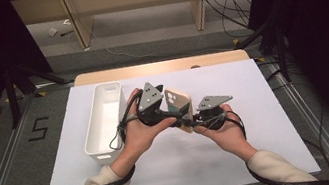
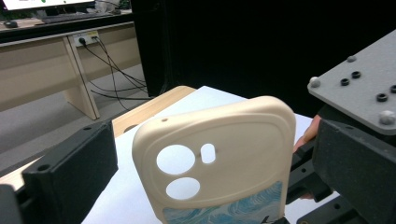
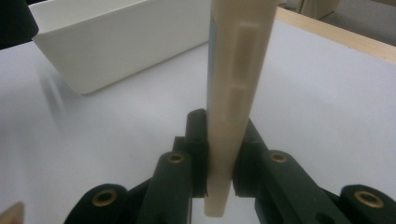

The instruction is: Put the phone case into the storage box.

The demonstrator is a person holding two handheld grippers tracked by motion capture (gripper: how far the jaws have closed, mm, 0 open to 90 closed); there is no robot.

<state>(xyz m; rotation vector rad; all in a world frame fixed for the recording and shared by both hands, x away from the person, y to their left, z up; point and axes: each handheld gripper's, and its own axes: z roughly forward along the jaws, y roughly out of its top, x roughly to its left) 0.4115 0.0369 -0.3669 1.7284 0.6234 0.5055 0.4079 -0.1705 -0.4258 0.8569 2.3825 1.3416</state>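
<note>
Cream-coloured and rubbery-looking, the phone case (image 1: 178,105) stands upright above the table (image 1: 256,107), held between our two hands. In the right gripper view we see our right gripper (image 3: 219,175) with its fingers (image 3: 194,144) clamped on the case's lower edge, one pad on each flat face, the side with its button ridges rising straight up between them. Our left gripper (image 1: 152,107) is just beside the case, its fingers (image 2: 70,168) spread as wide as they go and not touching it; in the left gripper view the case's back faces us, with two round camera holes, a small slot and a blue wave print along the bottom. We can read no brand or writing on it. The white bin (image 1: 104,120) sits on the table to the left of our hands.
</note>
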